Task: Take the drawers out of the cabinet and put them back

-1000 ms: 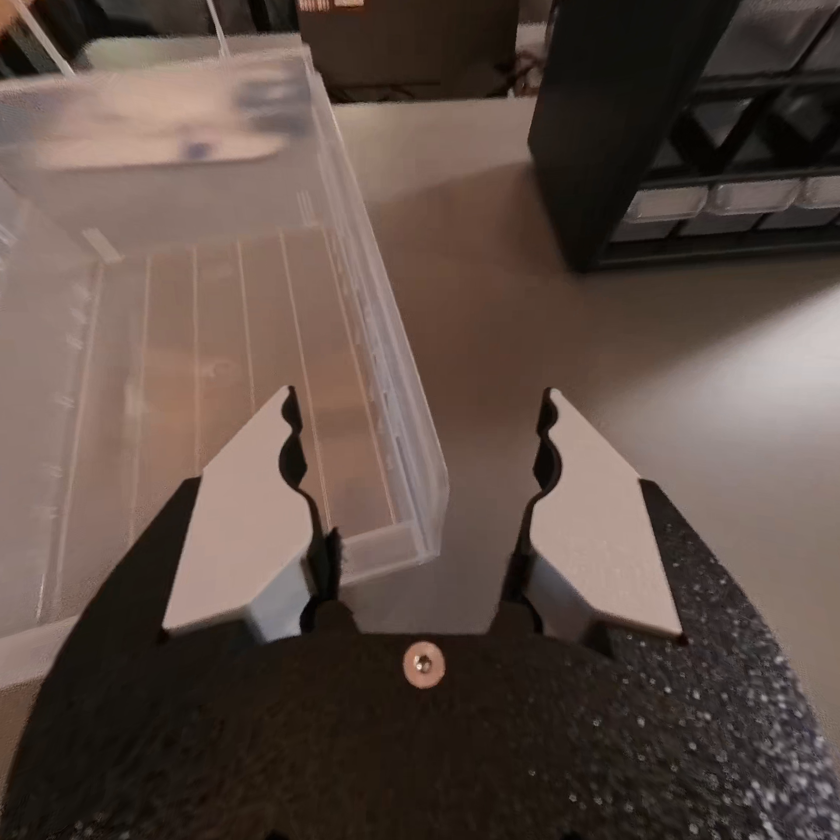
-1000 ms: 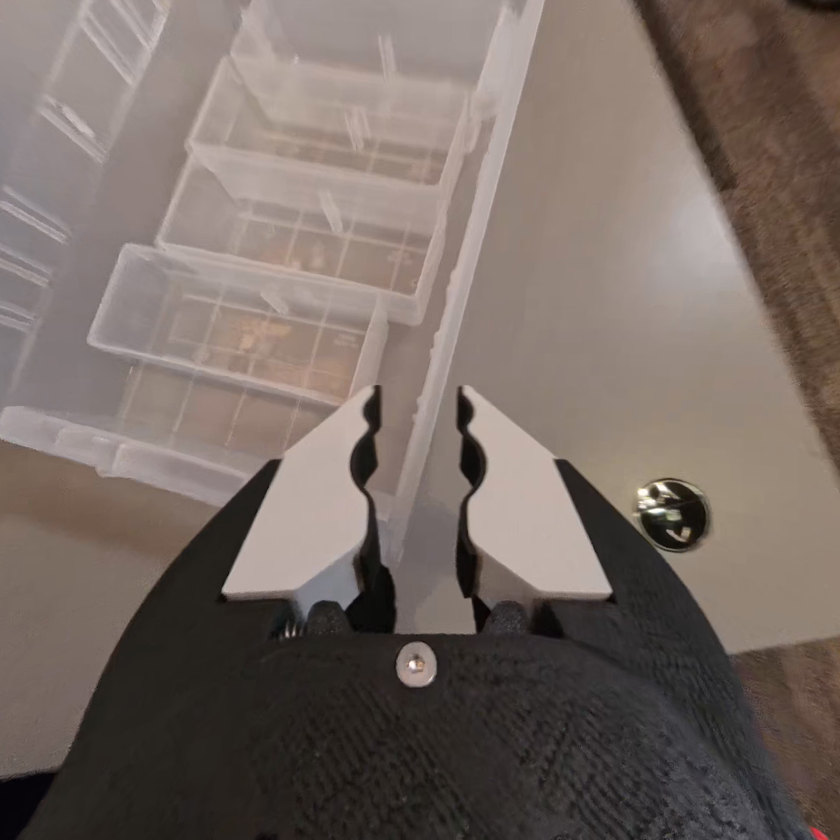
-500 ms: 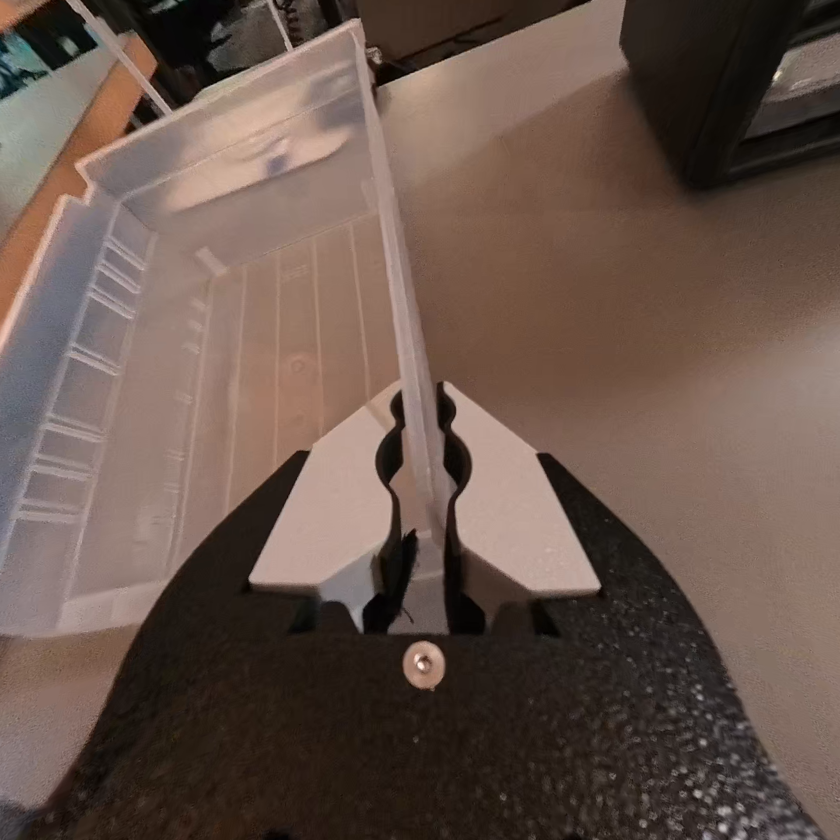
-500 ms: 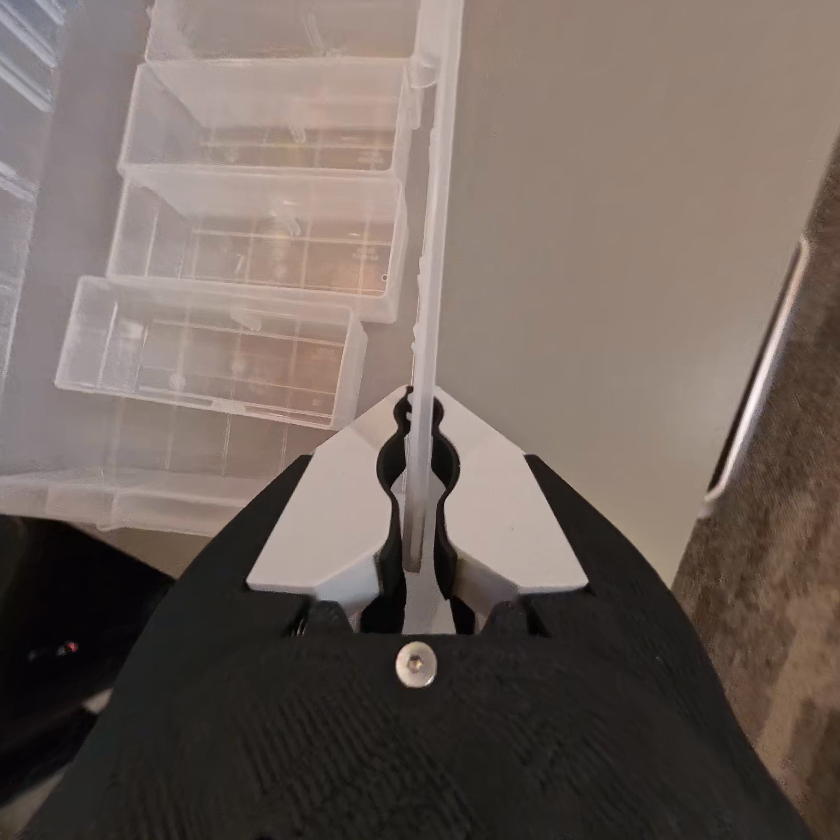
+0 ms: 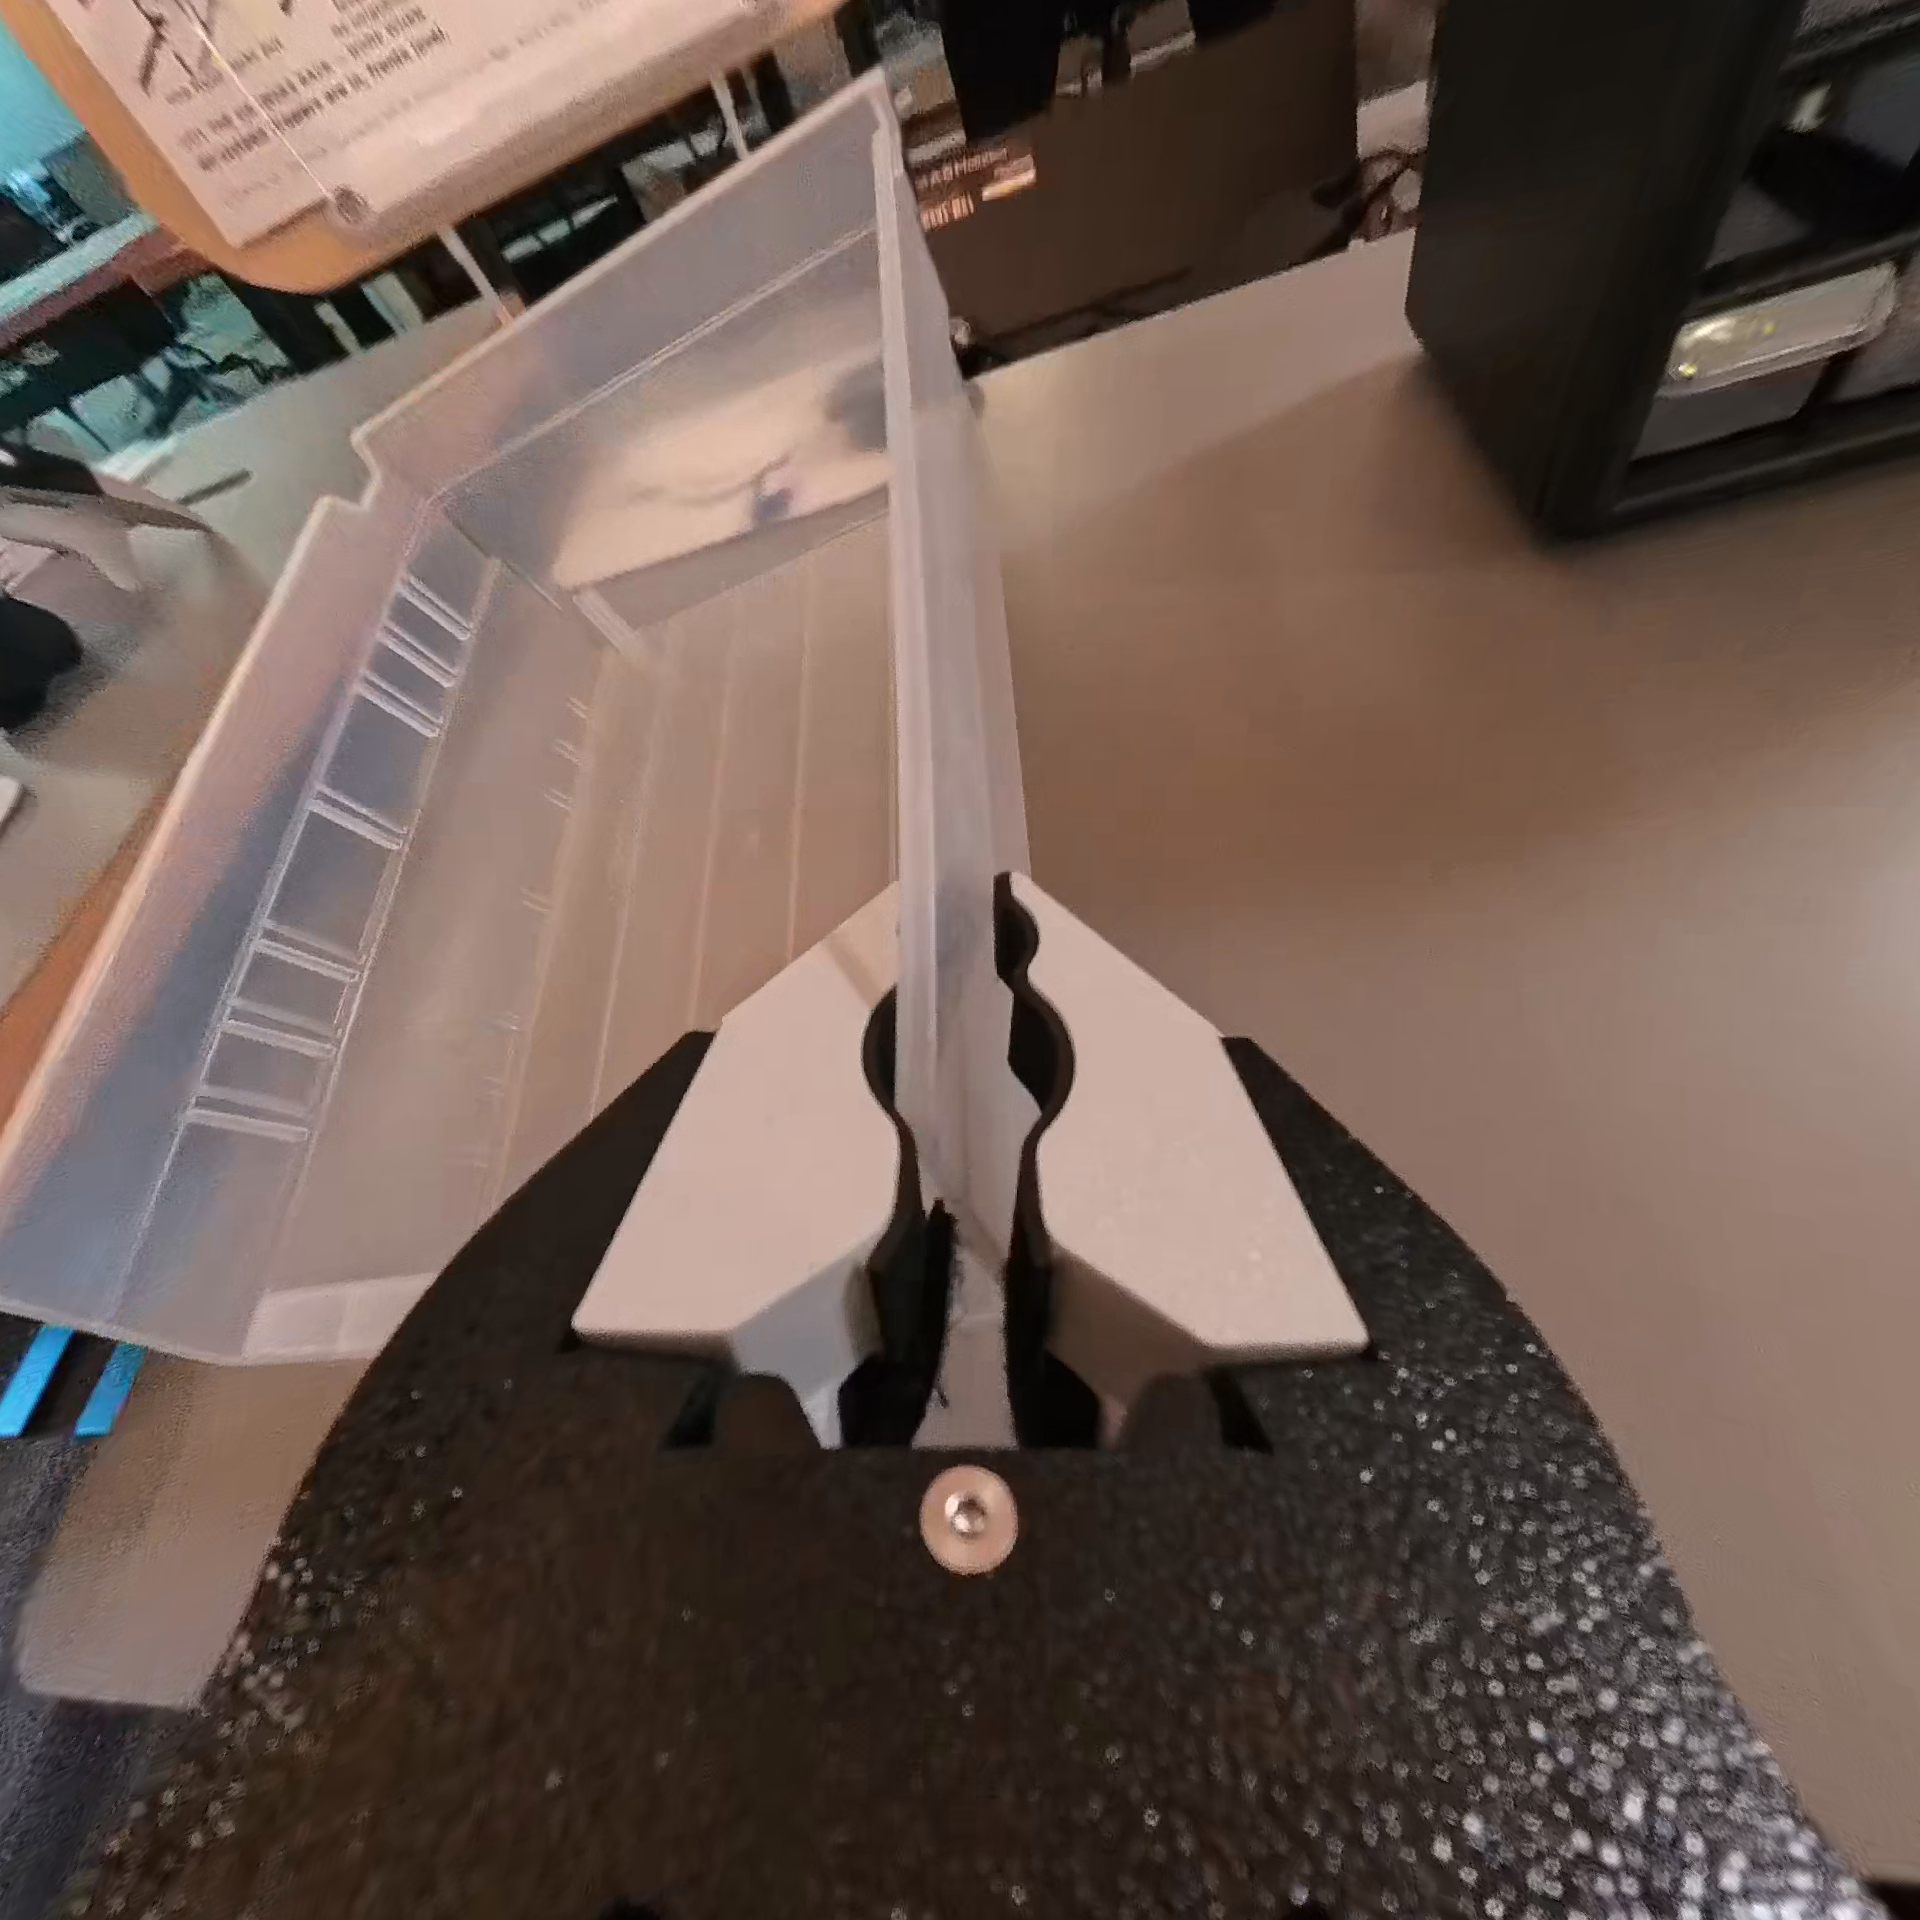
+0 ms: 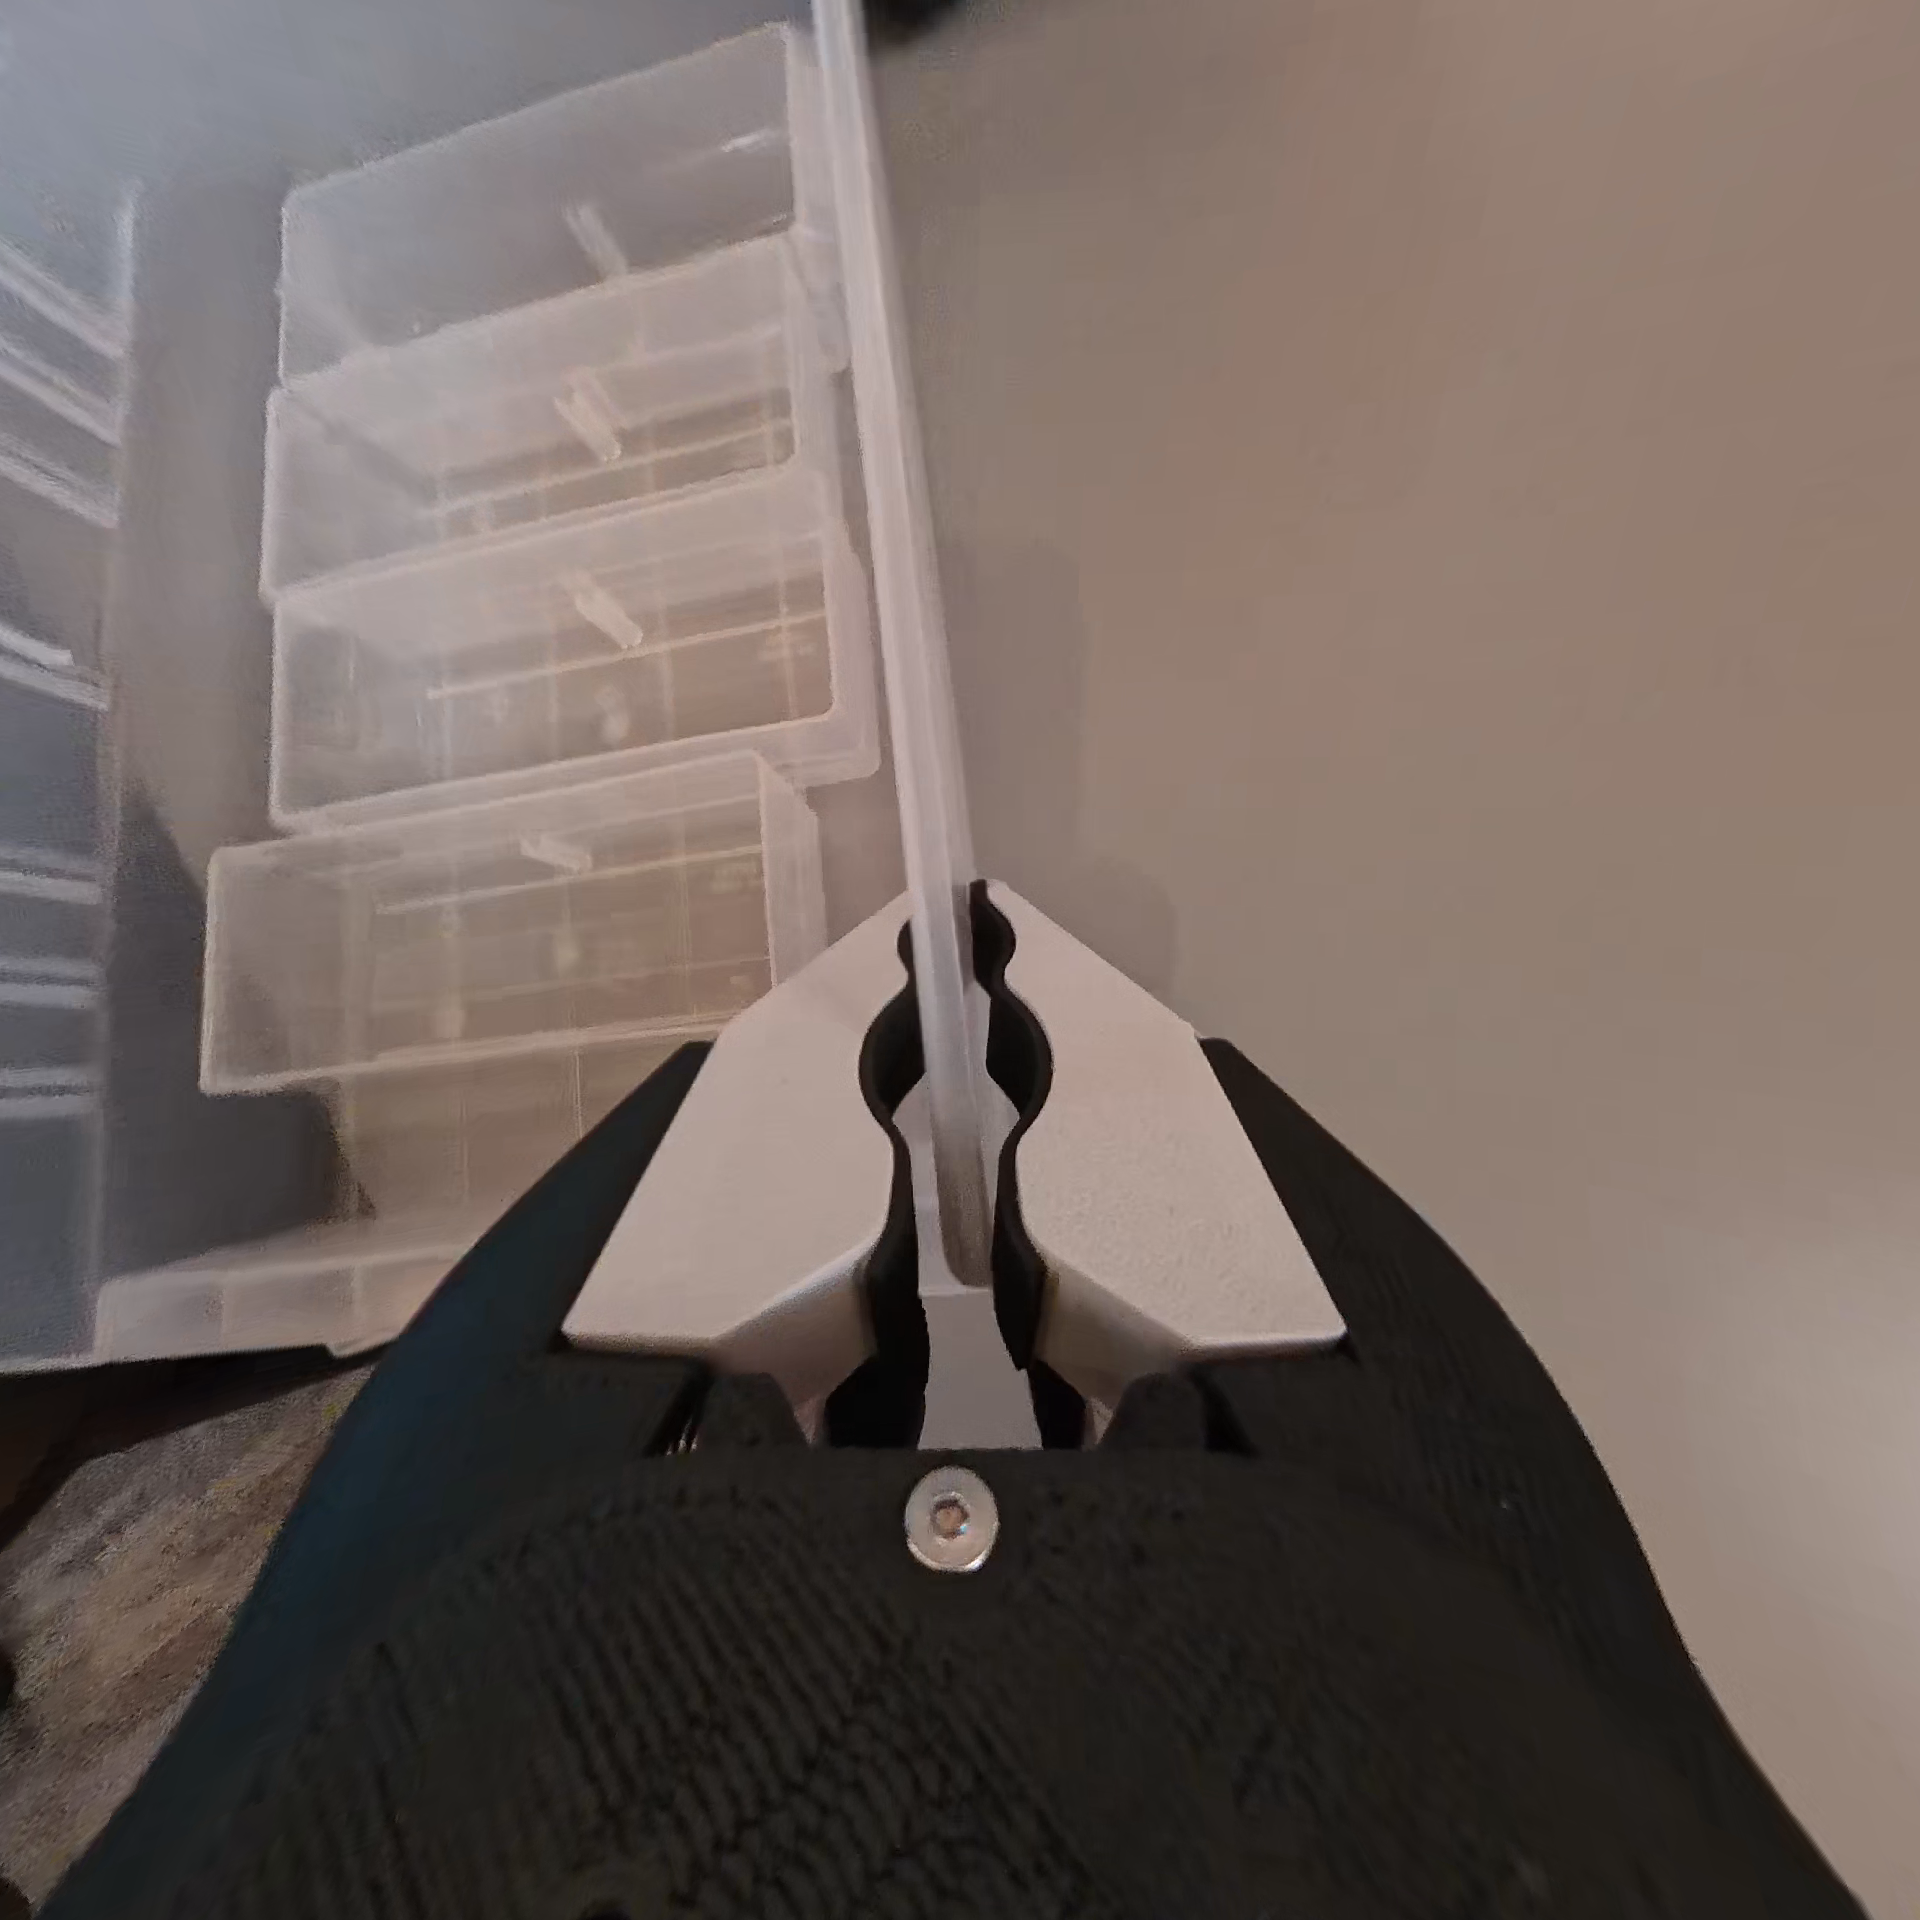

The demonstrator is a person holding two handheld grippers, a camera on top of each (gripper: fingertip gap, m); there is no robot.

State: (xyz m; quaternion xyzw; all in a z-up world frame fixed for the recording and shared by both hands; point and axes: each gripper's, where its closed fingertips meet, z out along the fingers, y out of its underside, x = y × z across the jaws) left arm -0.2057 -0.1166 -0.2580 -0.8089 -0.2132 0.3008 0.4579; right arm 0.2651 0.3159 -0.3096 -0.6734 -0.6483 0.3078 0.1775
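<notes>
In the left wrist view, my left gripper (image 5: 951, 904) is shut on the right side wall of a large clear plastic drawer (image 5: 727, 831). The drawer looks empty and is tilted, its near end raised off the table (image 5: 1455, 935). The black cabinet (image 5: 1558, 260) stands at the upper right, with clear drawer fronts in its slots. In the right wrist view, my right gripper (image 6: 943, 914) is shut on the thin right wall (image 6: 883, 416) of a large clear drawer. Inside that drawer lie several small clear drawers (image 6: 540, 644), side by side.
The beige tabletop (image 6: 1455, 727) stretches to the right of the held wall. A wooden board with a white printed sheet (image 5: 312, 104) hangs over the far left. Dark patterned floor (image 6: 156, 1558) shows at the lower left of the right wrist view.
Both grippers went from open to shut on the thin side walls of the clear drawers. The drawer in the left wrist view has since risen and tilted; the right wrist view has swung.
</notes>
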